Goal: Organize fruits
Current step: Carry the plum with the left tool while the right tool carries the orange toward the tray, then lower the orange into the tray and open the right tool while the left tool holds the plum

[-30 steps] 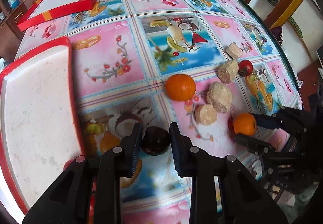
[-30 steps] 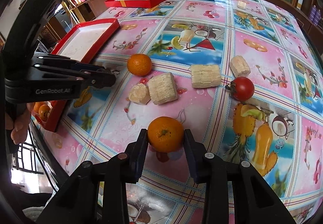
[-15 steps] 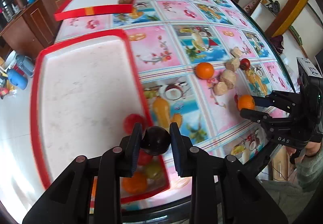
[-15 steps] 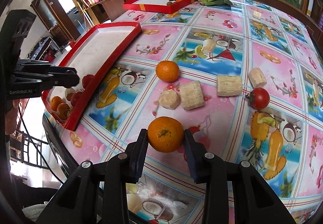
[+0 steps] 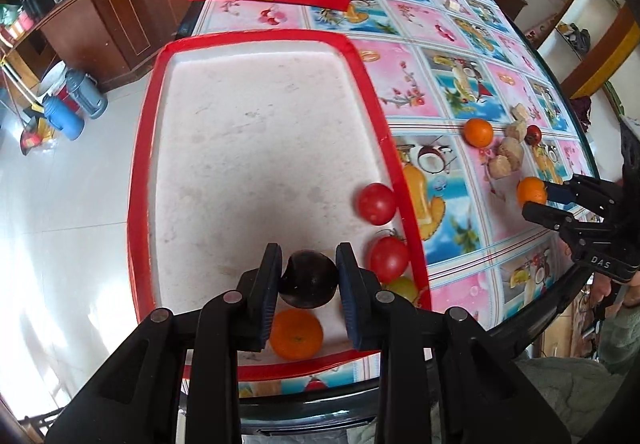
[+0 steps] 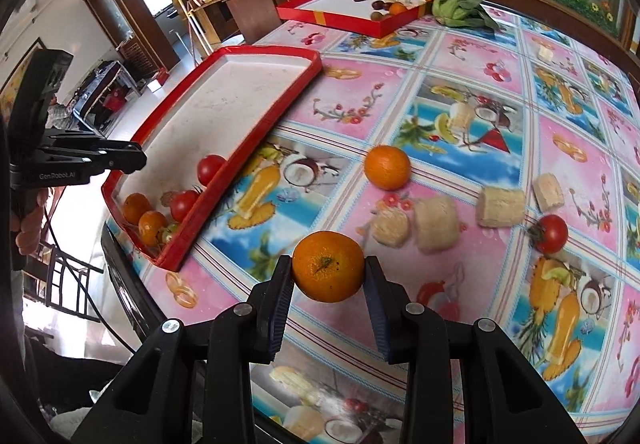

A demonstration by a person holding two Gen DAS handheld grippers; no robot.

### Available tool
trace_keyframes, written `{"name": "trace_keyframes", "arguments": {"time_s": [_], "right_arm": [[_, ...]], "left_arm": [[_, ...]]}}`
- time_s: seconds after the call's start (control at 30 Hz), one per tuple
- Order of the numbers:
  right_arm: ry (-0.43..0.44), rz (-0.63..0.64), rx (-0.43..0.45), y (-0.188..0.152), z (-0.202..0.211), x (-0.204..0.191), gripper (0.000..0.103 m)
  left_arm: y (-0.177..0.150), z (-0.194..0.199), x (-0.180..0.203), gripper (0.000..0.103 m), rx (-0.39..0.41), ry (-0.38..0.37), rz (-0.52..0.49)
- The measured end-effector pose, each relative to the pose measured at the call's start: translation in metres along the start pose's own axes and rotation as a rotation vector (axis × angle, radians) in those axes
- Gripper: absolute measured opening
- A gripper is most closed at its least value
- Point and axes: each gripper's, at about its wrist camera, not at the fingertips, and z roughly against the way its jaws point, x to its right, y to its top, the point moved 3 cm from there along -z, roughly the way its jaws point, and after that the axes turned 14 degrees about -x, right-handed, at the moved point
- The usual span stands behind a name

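Observation:
My left gripper (image 5: 307,264) is shut on a dark round fruit (image 5: 307,280) and hangs over the near end of the red-rimmed white tray (image 5: 256,147). Below it in the tray lie two red tomatoes (image 5: 376,203), an orange (image 5: 295,335) and a green fruit (image 5: 402,287). My right gripper (image 6: 328,272) is shut on an orange (image 6: 328,266), held above the patterned tablecloth to the right of the tray (image 6: 224,103). Another orange (image 6: 387,167) and a tomato (image 6: 552,232) rest on the table. The left gripper (image 6: 134,159) shows at the left in the right wrist view.
Several beige cut chunks (image 6: 435,223) lie beside the loose orange. A second red tray (image 6: 360,9) with small fruits sits at the far end, next to a leafy green vegetable (image 6: 452,1). The table edge (image 5: 532,332) runs close below the near tray; floor and bottles lie beyond.
My left gripper carried the dark fruit leftward from the tablecloth to over the near tray. My right gripper lifted slightly with its orange and shifted toward the tray.

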Motion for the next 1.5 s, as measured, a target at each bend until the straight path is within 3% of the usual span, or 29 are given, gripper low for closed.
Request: {"name": "trace_keyframes", "arguments": {"time_s": [0.27,0.7,1.1,1.4,1.5], "right_arm": [[0.057,0.112,0.011,0.035,-0.003,-0.042,0.036],[0.166,0.316,-0.07,0.092,-0.039,-0.12,0.035],[0.126,0.364,-0.17,0.116,-0.096,-0.143,0.035],[0.081,0.403,-0.169,0.114,-0.1,-0.154,0.038],[0.067,0.4,-0.167,0.114,-0.1,-0.153,0.038]], "left_arm": [[-0.007,-0.009,-0.017,0.025,-0.011,-0.008,0.025],[-0.012,-0.016,-0.044,0.025,-0.018,-0.043,0.05],[-0.012,-0.036,-0.038,0.026,-0.057,-0.076,0.019],[-0.014,-0.037,-0.034,0.026,-0.058,-0.079,0.011],[-0.016,-0.037,-0.032,0.038,-0.064,-0.091,0.003]]}}
